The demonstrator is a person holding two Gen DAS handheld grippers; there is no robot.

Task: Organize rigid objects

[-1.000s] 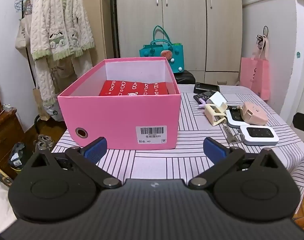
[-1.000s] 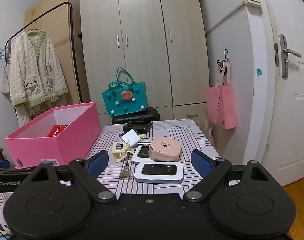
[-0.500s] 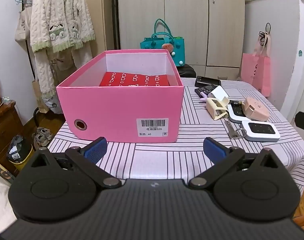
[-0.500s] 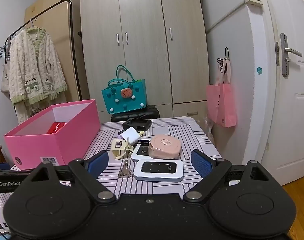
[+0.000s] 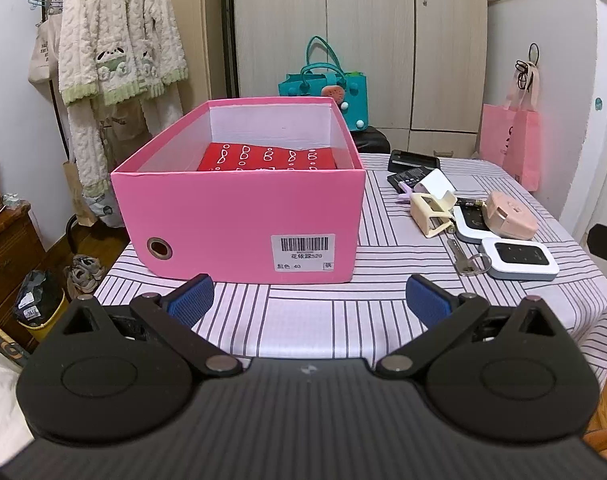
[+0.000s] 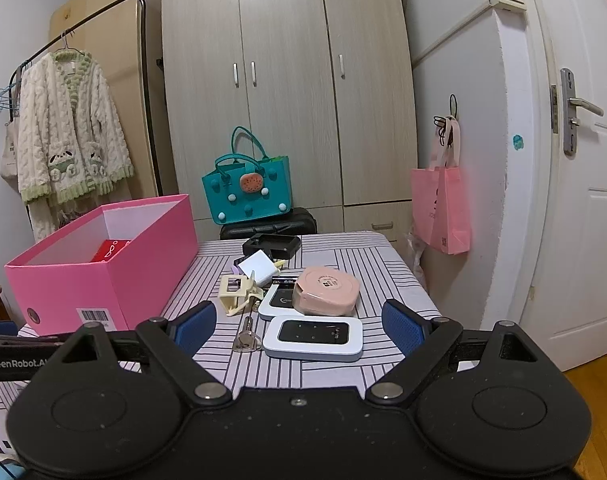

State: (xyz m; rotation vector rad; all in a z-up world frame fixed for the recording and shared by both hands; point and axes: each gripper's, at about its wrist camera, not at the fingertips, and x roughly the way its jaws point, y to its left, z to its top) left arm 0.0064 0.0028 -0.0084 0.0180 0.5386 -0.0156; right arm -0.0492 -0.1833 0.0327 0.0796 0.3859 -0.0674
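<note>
A pink box (image 5: 239, 216) stands on the striped table (image 5: 303, 320) and holds a red patterned packet (image 5: 267, 158). Right of the box lies a cluster of small items: a white device with a dark screen (image 6: 313, 336), a pink round case (image 6: 327, 290), a cream clip (image 6: 235, 294), a key on a ring (image 6: 247, 334), a white block (image 6: 259, 266) and a black case (image 6: 271, 245). My left gripper (image 5: 309, 302) hangs open at the table's near edge, facing the box. Just short of the white device, my right gripper (image 6: 299, 326) is open too, with nothing between its fingers.
A wardrobe (image 6: 287, 92) stands behind the table, with a teal bag (image 6: 247, 192) on a black suitcase before it. A pink bag (image 6: 443, 208) hangs on the right wall beside a white door (image 6: 583, 200). A clothes rack with a cardigan (image 5: 115, 44) stands at the left.
Both grippers have drawn back and risen a little, so the box and the items look smaller and sit lower in view. Neither gripper has changed its opening.
</note>
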